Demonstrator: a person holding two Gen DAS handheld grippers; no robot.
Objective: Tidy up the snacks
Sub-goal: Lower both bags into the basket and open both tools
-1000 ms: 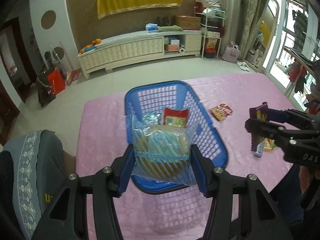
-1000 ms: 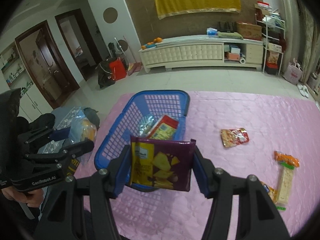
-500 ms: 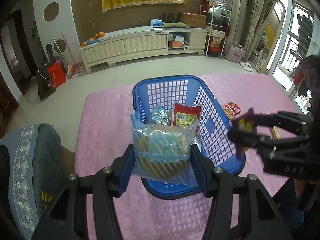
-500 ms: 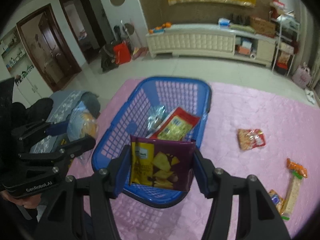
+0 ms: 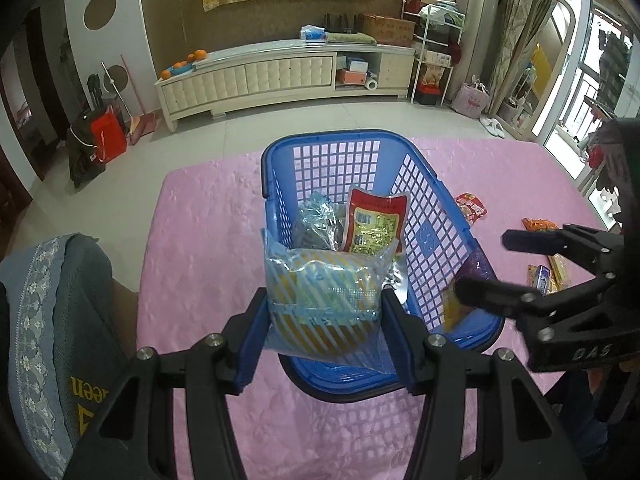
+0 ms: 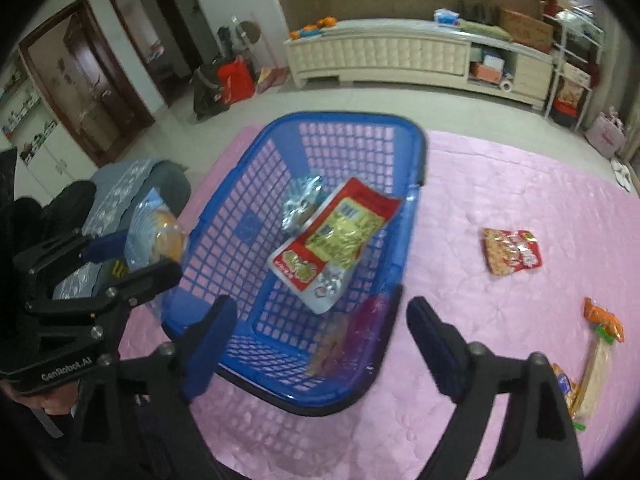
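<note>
A blue mesh basket (image 5: 424, 236) (image 6: 224, 224) stands on the pink tablecloth. It holds a red and yellow snack pack (image 5: 376, 220) (image 6: 336, 240) and a silvery blue bag (image 5: 318, 220) (image 6: 300, 200). My left gripper (image 5: 324, 316) is shut on a clear striped bag of yellow cake (image 5: 324, 296) over the basket's near rim; it also shows in the right wrist view (image 6: 156, 232). My right gripper (image 6: 316, 336) is open above the basket's near end. The purple cracker pack (image 6: 352, 336) lies blurred in the basket below it.
On the cloth right of the basket lie a red snack bag (image 6: 512, 252) (image 5: 472, 208), an orange-topped cracker stick pack (image 6: 600, 344) and a small pack (image 6: 562, 384). A grey chair back (image 5: 56, 320) stands at the left. A white cabinet (image 5: 280, 76) lines the far wall.
My right gripper moved left over the basket, opened and let go of the purple cracker pack, which dropped into the basket. My left gripper moved forward over the basket's near rim with the cake bag.
</note>
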